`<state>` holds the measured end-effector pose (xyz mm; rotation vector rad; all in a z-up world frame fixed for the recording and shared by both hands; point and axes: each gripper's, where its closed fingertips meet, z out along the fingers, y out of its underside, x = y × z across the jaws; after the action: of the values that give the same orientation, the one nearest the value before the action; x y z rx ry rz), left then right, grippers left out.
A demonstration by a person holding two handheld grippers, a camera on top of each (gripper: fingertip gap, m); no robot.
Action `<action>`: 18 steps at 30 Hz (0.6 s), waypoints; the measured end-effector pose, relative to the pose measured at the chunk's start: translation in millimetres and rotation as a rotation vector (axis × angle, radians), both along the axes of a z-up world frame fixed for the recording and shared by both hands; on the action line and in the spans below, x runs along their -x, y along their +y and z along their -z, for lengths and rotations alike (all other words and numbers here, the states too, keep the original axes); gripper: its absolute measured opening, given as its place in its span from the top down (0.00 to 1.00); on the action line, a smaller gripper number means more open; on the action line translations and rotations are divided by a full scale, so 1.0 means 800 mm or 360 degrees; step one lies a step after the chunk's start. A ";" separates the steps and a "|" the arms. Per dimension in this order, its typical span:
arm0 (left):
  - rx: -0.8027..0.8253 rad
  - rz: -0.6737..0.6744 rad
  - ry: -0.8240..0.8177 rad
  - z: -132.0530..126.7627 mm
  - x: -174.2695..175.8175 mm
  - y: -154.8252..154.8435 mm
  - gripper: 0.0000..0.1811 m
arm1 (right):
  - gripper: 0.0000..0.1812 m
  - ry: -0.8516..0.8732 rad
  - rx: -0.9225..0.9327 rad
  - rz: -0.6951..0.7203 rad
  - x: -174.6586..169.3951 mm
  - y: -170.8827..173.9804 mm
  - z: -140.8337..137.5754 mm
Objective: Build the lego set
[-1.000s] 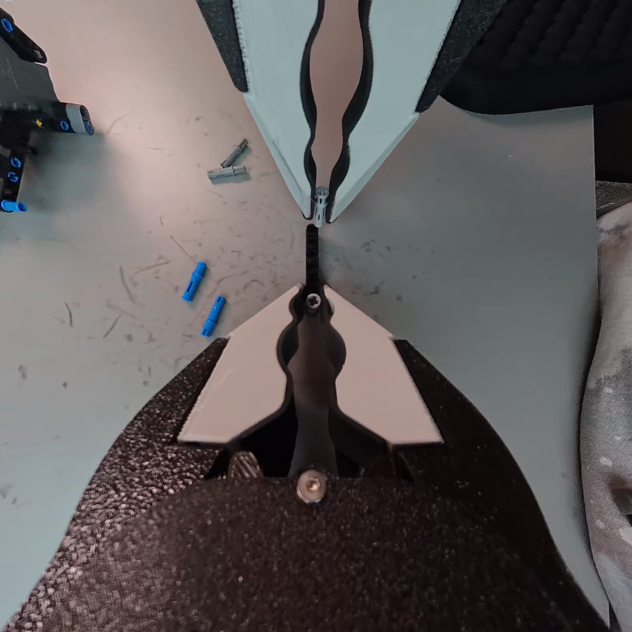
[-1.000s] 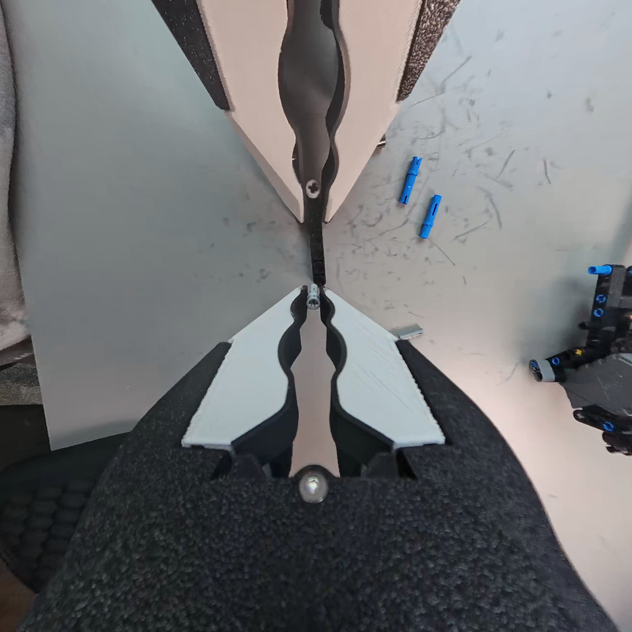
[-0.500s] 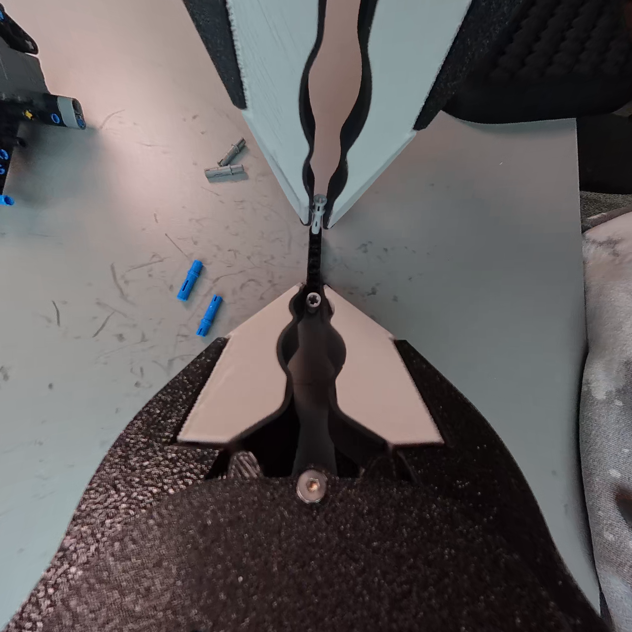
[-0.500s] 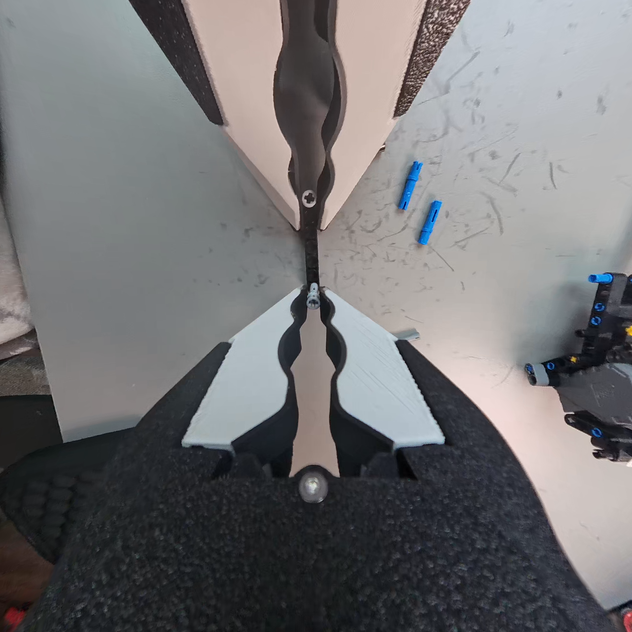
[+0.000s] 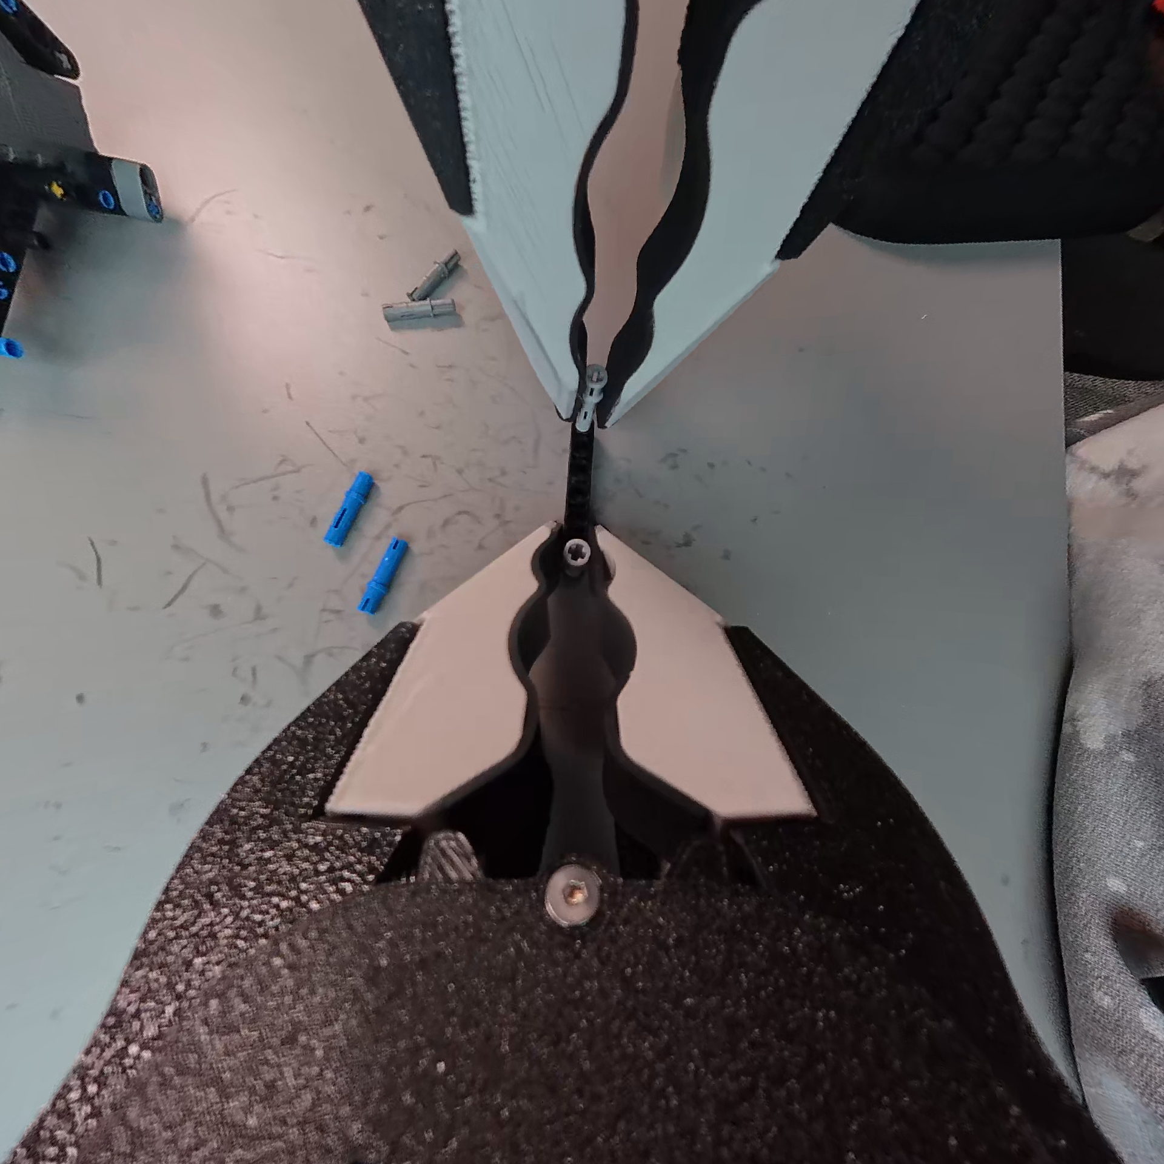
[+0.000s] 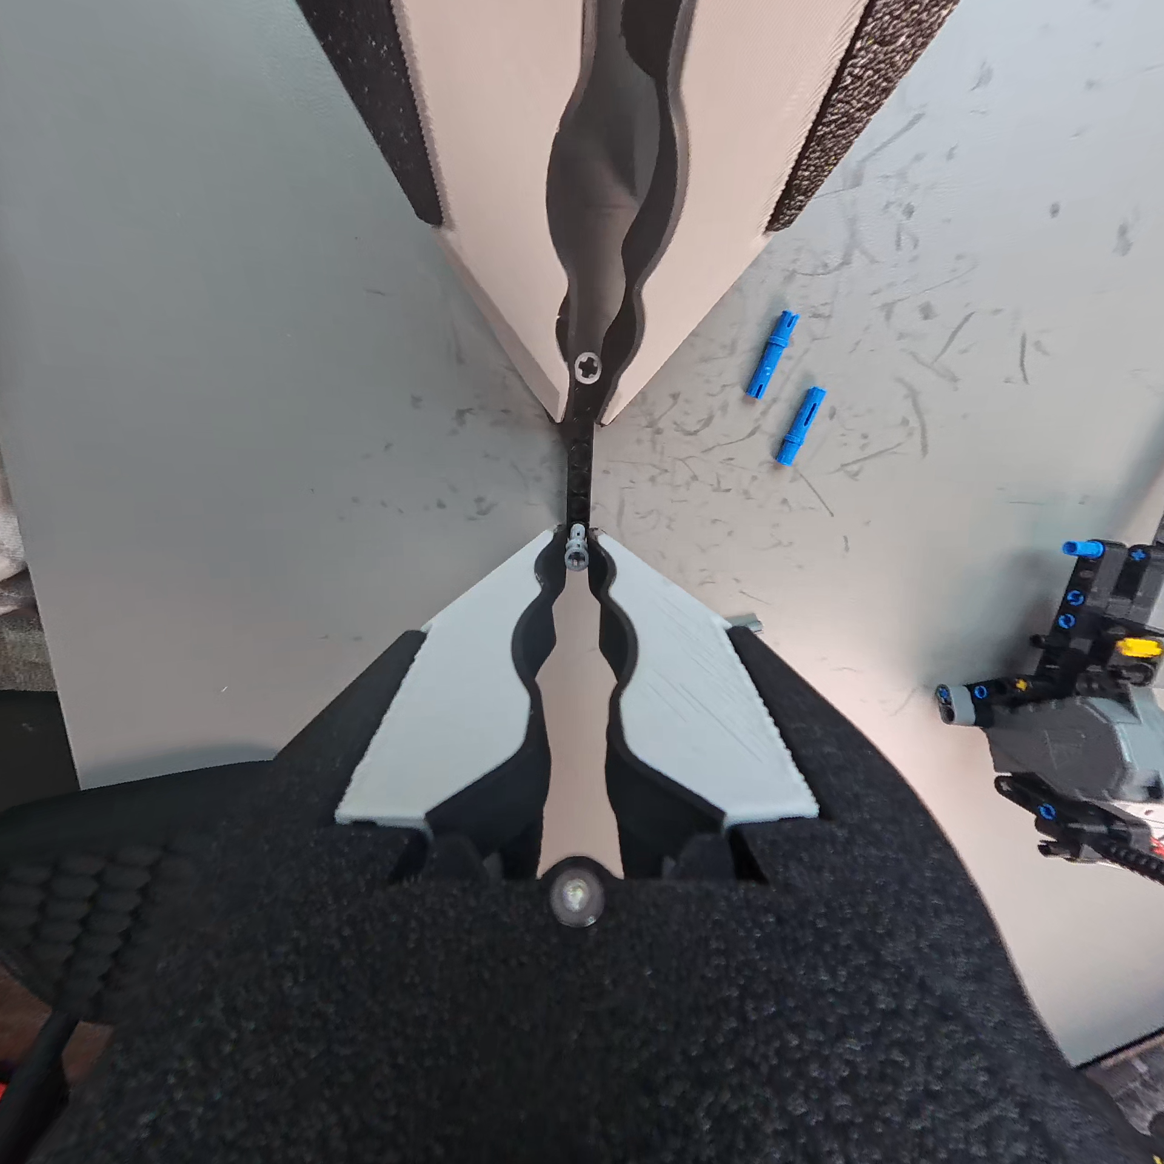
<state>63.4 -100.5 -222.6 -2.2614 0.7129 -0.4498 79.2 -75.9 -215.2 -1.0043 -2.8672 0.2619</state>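
Open tabletop point(image 5: 850, 535) on left gripper's point(image 5: 578, 535) right side, bare to the table edge. Right gripper point(image 5: 589, 416) head-on, tip to tip, closing the way ahead. Other side cluttered: two blue pins point(image 5: 349, 509) point(image 5: 383, 574) near, two grey pins point(image 5: 421, 312) point(image 5: 434, 283) beyond, dark lego assembly point(image 6: 1083, 712) well apart, clear lane between it and pins

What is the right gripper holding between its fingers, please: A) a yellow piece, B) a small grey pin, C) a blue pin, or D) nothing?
B: the right gripper is shut on a small grey pin, whose tip meets the black beam in the left gripper.
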 end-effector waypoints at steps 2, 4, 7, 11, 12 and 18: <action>-0.0002 0.0000 0.0002 0.000 0.000 0.000 0.96 | 0.97 0.0015 0.0022 0.0032 0.000 0.000 0.000; -0.0009 0.0000 0.0011 0.000 0.000 0.000 0.96 | 0.97 0.0028 0.0050 0.0067 0.001 -0.001 0.000; -0.0012 -0.0002 0.0014 0.000 0.000 0.000 0.96 | 0.97 0.0029 0.0073 0.0095 0.002 -0.001 0.001; -0.0017 -0.0009 0.0023 0.000 0.000 0.000 0.96 | 0.97 0.0053 0.0069 0.0098 0.005 -0.005 0.001; -0.0016 -0.0009 0.0021 0.000 0.000 0.000 0.96 | 0.97 0.0062 0.0082 0.0101 0.008 -0.009 0.002; -0.0016 0.0007 0.0016 0.000 -0.002 -0.002 0.96 | 0.97 0.0123 0.0237 0.0145 0.005 -0.010 0.001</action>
<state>64.8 -102.0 -222.9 -2.2544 0.7239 -0.4360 74.9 -83.8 -216.4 -1.1197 -2.7575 0.5018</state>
